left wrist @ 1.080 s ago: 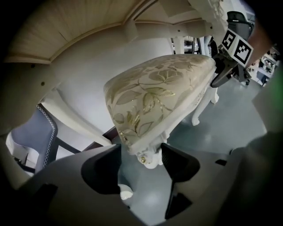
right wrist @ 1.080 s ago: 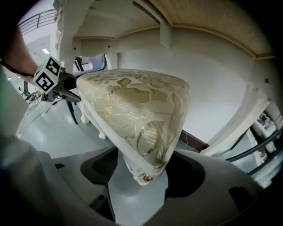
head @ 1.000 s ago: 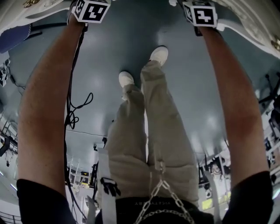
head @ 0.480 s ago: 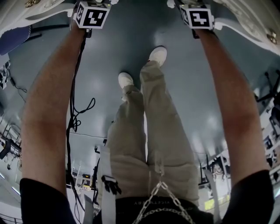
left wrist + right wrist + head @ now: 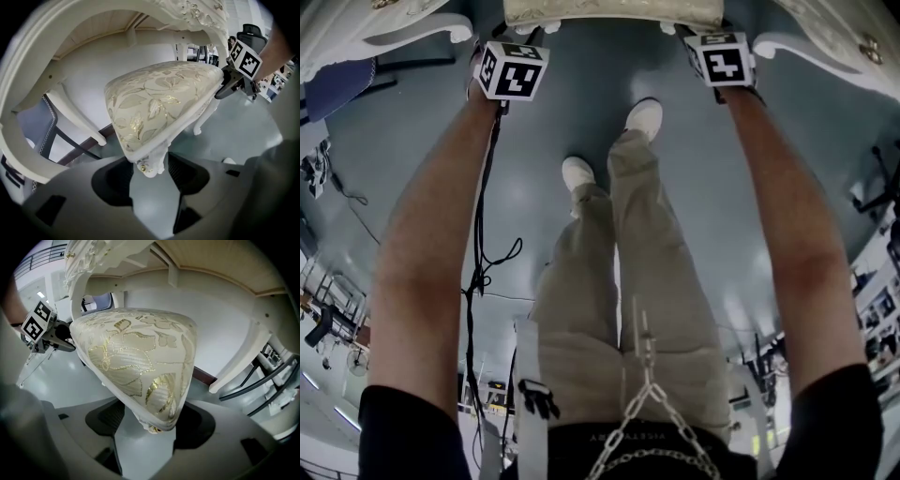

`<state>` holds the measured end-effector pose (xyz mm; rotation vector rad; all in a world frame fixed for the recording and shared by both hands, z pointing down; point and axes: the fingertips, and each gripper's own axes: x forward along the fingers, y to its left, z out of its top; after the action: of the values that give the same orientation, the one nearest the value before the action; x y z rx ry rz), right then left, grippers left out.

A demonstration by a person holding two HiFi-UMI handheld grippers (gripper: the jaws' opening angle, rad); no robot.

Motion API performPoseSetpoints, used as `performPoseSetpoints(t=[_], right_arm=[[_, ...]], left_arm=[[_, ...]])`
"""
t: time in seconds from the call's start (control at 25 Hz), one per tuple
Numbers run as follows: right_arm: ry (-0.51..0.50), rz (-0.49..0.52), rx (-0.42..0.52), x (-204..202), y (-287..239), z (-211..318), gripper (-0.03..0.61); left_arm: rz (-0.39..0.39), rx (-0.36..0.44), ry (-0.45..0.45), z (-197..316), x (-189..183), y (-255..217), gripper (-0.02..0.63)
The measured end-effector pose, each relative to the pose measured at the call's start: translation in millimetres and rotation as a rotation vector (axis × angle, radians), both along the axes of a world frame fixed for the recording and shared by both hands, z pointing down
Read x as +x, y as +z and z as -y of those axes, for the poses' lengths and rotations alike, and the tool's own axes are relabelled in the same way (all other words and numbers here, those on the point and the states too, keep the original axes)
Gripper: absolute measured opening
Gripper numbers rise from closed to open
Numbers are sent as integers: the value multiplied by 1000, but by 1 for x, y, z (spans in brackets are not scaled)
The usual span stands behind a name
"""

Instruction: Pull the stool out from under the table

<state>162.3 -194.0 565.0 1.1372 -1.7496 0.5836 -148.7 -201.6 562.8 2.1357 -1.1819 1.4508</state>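
- At the far left, the desk (image 5: 389, 33) is curving its white carved rail over a dark-framed chair (image 5: 44, 126) with a blue-grey back.
- The left hand-held gripper (image 5: 149, 173) is pointing steeply down with its jaws standing wide. They are clamping the near left corner of the stool (image 5: 159, 98), with a pad on each side of the carved leg top.
- A black cable (image 5: 478, 244) is hanging from that gripper along the person's left arm.
- The stool is sitting between the two grippers. Its cream seat with gold leaf pattern is lying mostly under the desk top, and only its near edge is showing past the desk rail in the head view.
- Below the stool, the person is standing in white shoes (image 5: 642, 116) on the grey floor (image 5: 572, 122).
- The right hand-held gripper (image 5: 150, 416) is also angling down, its jaws closing on the stool's near right corner.
- At the far right, a white desk leg is slanting down to the floor.
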Motion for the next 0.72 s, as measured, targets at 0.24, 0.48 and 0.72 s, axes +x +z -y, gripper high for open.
performPoseSetpoints(t=[0.24, 0.48, 0.72], right_arm=[[-16, -7, -1, 1, -2, -30, 299], [-20, -16, -24, 3, -2, -68, 299], [-9, -30, -63, 7, -14, -114, 299]], left_arm=[[2, -34, 15, -41, 0, 2, 230], [1, -62, 29, -84, 2, 1, 230], [7, -104, 58, -130, 4, -10, 230]])
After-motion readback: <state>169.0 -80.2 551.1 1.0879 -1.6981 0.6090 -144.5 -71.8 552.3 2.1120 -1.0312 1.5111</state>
